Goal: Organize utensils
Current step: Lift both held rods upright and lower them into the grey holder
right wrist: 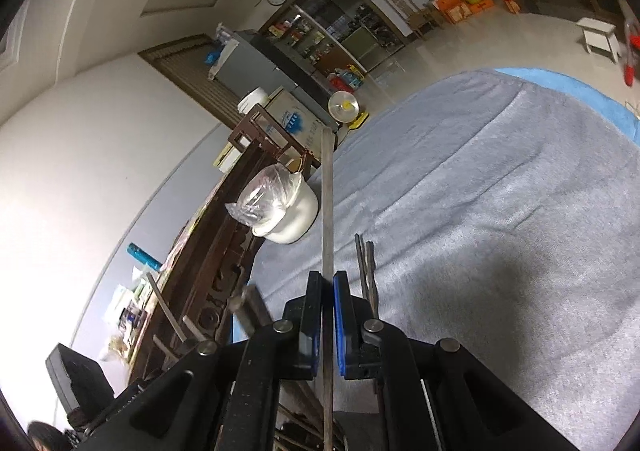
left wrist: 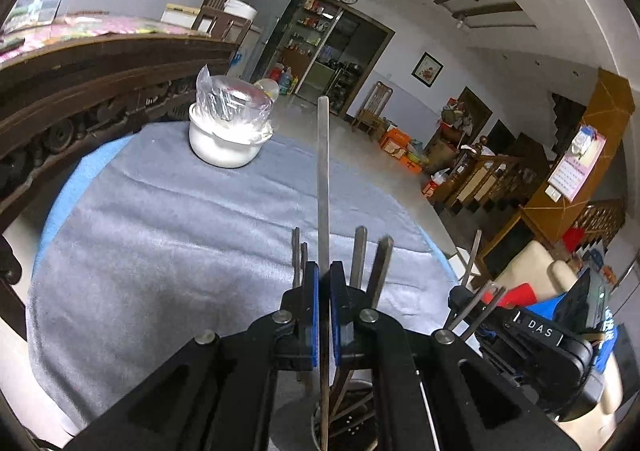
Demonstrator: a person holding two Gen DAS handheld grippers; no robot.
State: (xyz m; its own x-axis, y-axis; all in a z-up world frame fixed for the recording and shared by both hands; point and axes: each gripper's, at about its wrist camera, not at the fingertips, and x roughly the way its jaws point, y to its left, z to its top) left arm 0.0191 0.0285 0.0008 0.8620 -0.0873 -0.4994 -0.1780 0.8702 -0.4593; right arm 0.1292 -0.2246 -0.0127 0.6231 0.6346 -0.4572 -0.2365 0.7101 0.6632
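Note:
My left gripper (left wrist: 324, 271) is shut on a long flat metal utensil handle (left wrist: 323, 171) that sticks up between its blue pads. Several other metal handles (left wrist: 366, 263) stand beside it, rising from a metal holder (left wrist: 344, 411) below the fingers. My right gripper (right wrist: 328, 279) is shut on another long metal utensil handle (right wrist: 328, 203). More handles (right wrist: 366, 271) stand just right of it, and others (right wrist: 168, 311) show at lower left. The right gripper's body (left wrist: 536, 331) appears at the lower right of the left wrist view.
A grey cloth (left wrist: 180, 235) covers the round table, over a blue one (right wrist: 560, 81). A white pot with a plastic bag over it (left wrist: 228, 131) stands at the table's far side, also in the right wrist view (right wrist: 288, 211). A carved dark wooden bench back (left wrist: 80, 91) runs behind it.

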